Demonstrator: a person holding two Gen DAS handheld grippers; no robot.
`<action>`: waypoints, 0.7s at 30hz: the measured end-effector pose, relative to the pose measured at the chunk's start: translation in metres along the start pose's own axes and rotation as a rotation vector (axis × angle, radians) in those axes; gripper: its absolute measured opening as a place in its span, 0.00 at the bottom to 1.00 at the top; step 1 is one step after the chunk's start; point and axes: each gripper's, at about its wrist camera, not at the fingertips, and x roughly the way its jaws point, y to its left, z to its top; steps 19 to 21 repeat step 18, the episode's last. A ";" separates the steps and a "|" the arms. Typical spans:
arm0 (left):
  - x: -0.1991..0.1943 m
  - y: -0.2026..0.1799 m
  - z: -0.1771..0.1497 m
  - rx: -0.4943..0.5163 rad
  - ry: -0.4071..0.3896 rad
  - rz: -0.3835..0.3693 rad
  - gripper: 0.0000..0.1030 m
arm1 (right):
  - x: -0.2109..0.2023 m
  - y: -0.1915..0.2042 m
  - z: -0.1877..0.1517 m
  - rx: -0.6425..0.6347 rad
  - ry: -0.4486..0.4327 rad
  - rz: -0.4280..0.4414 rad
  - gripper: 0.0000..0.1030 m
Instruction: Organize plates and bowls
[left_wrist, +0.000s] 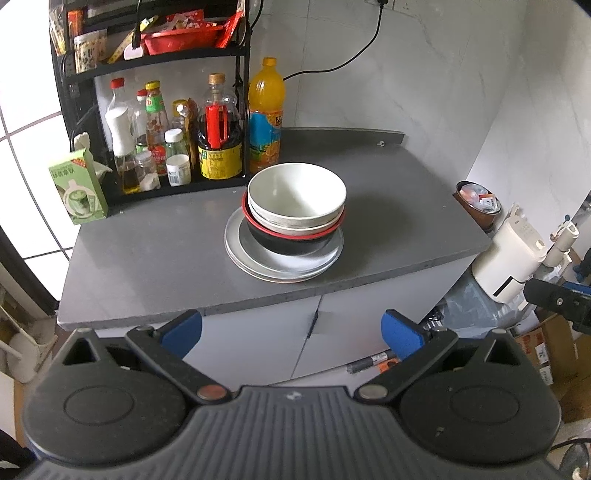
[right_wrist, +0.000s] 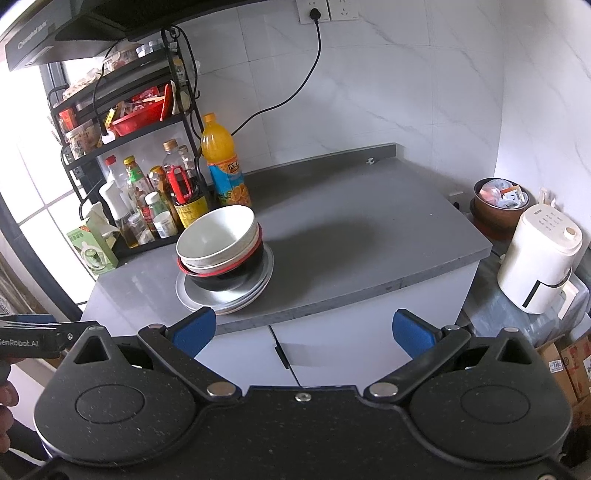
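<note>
One stack stands mid-counter: a white bowl (left_wrist: 297, 194) (right_wrist: 218, 232) nested in a second pale bowl (left_wrist: 295, 224), inside a black bowl with a red rim (left_wrist: 291, 242) (right_wrist: 225, 275), all on grey plates (left_wrist: 284, 264) (right_wrist: 221, 297). My left gripper (left_wrist: 291, 334) is open with nothing between its blue pads, held off the counter's front edge, well short of the stack. My right gripper (right_wrist: 303, 330) is also open and holds nothing, in front of the cabinet doors, with the stack ahead and to its left.
A black rack (left_wrist: 155, 110) of bottles and jars fills the counter's back left, with an orange drink bottle (left_wrist: 266, 114) and a green carton (left_wrist: 78, 188) beside it. Off the right edge sit a white appliance (right_wrist: 541, 258) and a brown pot (right_wrist: 500, 203). A grey counter (left_wrist: 388, 206) stretches right of the stack.
</note>
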 end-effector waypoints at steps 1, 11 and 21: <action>0.001 0.000 0.000 -0.003 0.003 0.001 0.99 | 0.000 -0.001 0.000 -0.001 0.001 0.001 1.00; 0.008 -0.003 0.003 -0.019 0.024 0.001 0.99 | 0.005 -0.007 0.003 -0.010 0.006 0.008 1.00; 0.016 -0.010 0.007 -0.030 0.029 0.010 0.99 | 0.011 -0.020 0.007 -0.009 0.012 0.020 1.00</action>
